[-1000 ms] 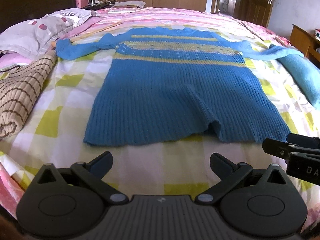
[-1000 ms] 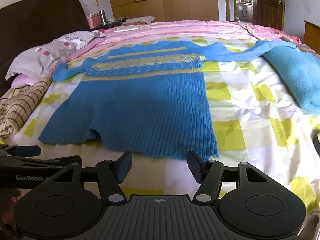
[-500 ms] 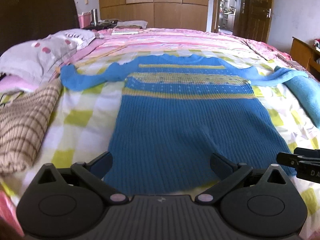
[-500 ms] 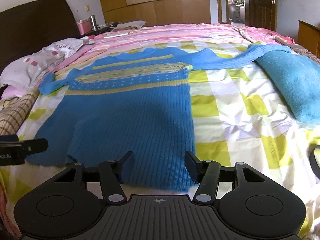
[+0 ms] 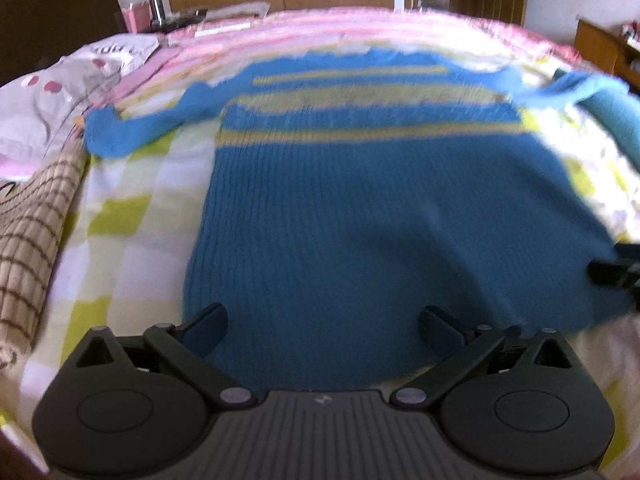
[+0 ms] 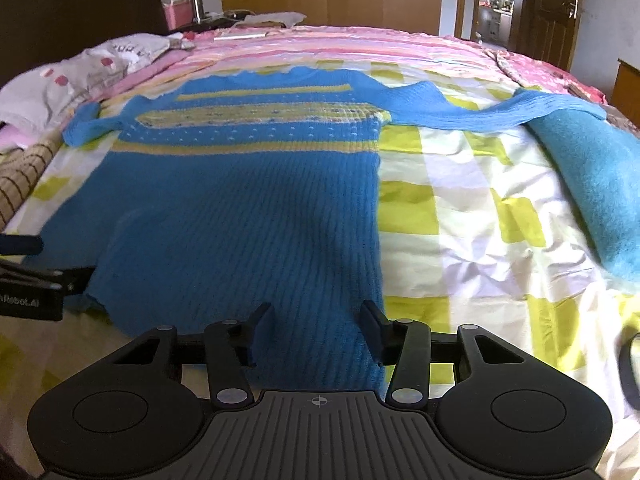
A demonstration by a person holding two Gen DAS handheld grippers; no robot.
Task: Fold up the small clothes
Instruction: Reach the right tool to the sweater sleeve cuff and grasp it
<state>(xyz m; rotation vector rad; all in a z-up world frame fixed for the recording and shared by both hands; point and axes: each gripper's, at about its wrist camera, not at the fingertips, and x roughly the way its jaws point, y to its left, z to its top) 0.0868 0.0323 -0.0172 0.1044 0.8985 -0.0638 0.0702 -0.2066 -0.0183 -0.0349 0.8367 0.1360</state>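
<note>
A blue knit sweater (image 5: 360, 208) with yellow chest stripes lies flat and face up on the bed, sleeves spread to both sides; it also shows in the right wrist view (image 6: 248, 200). My left gripper (image 5: 322, 322) is open, its fingers over the left part of the sweater's hem. My right gripper (image 6: 316, 330) is open, its fingers over the hem's right corner. Nothing is held. The left wrist view is blurred.
The bed has a yellow and white checked sheet (image 6: 472, 216) with pink bedding behind. A light blue folded cloth (image 6: 600, 184) lies at the right. A brown checked cloth (image 5: 28, 248) and a pillow (image 5: 60, 96) lie at the left. A wardrobe stands behind.
Both grippers have moved forward from in front of the hem until their open fingers are over the sweater's bottom edge. The sweater has not moved.
</note>
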